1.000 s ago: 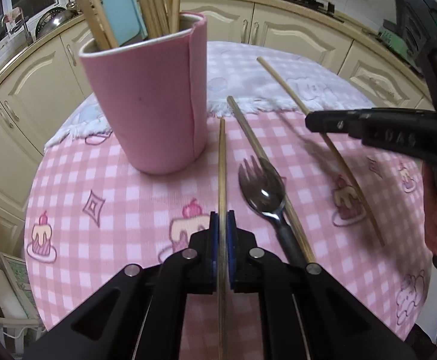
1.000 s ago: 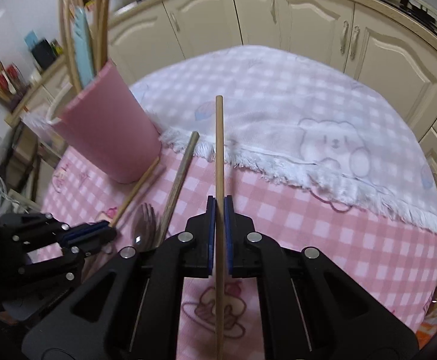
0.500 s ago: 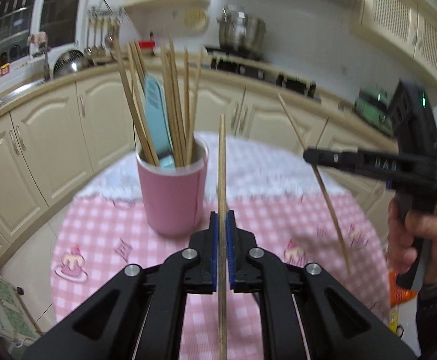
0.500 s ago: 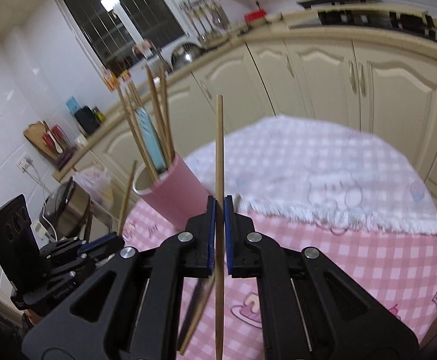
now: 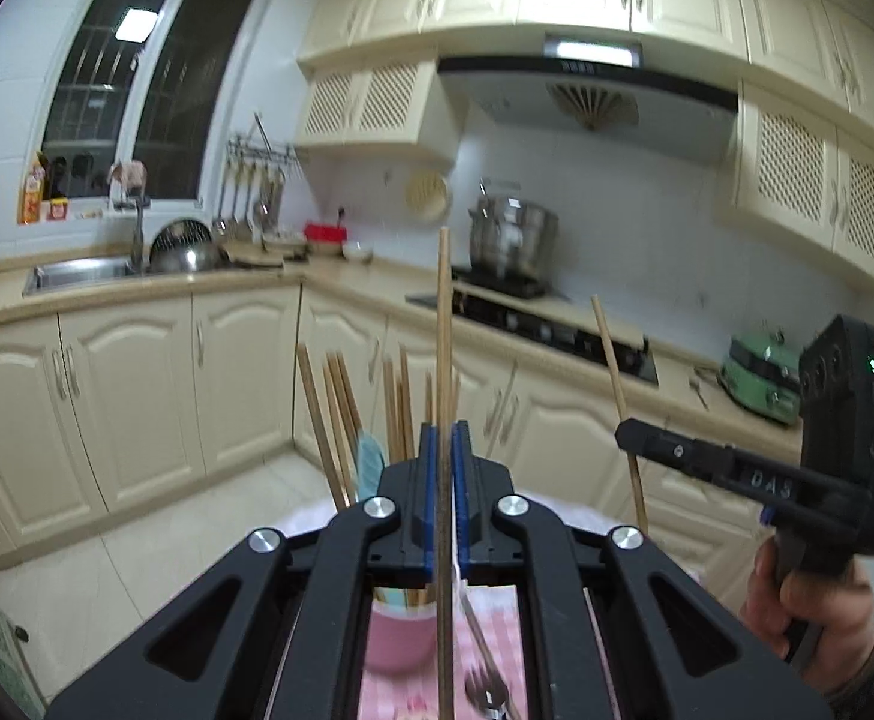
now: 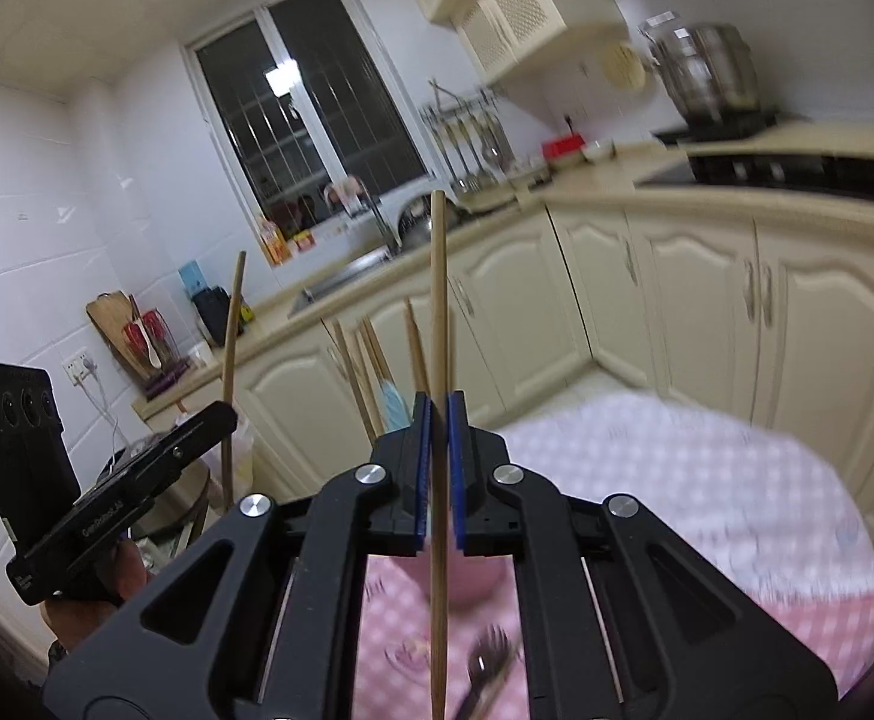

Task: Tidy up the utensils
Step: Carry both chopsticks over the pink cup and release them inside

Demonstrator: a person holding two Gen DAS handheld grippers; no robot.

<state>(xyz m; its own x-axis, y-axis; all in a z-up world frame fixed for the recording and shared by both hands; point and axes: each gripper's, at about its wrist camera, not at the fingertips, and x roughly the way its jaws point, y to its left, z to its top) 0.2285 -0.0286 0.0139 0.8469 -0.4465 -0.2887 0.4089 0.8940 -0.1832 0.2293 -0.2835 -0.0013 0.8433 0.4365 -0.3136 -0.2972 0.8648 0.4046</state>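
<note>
Left wrist view: my left gripper (image 5: 444,468) is clamped tight on a slim, round wooden chopstick (image 5: 444,324) pointing to 12 o'clock. At 6 o'clock, below my blue pads, sits the smooth pink cup (image 5: 401,639) bristling with wooden sticks on pink checked cloth (image 5: 496,648). At 3 o'clock my right gripper (image 6: 437,450) pinches its own thin wooden chopstick (image 6: 438,294), fully closed on it

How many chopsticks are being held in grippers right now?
2. One chopstick is clamped upright in the left gripper; the other chopstick is clamped in the right gripper. More sticks stand in the pink cup.
</note>
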